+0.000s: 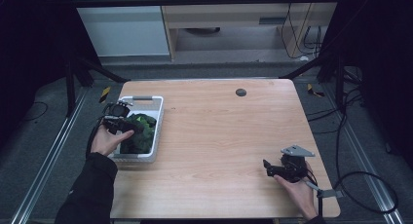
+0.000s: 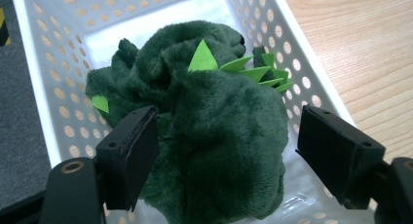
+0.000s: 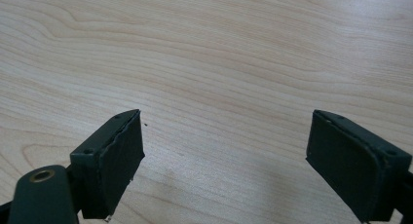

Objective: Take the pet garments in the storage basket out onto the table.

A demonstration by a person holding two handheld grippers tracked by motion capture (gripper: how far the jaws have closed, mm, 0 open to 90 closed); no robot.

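My left gripper [image 2: 226, 151] hangs over the white basket [image 2: 58, 87] at the desk's [image 1: 219, 136] left edge, fingers [image 2: 129, 153] spread wide around the green plush toy [image 2: 219, 136] lying inside, the left pad brushing fur, the right one apart. If I close off-centre, I judge I'd pinch only loose fabric and it could slip, or I'd snag the basket wall. My right gripper [image 3: 224, 160] rests released over bare wood.

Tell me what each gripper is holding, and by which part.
Nothing is held. The left gripper straddles the green plush toy in the white basket, jaws open; the right gripper is open over bare table.
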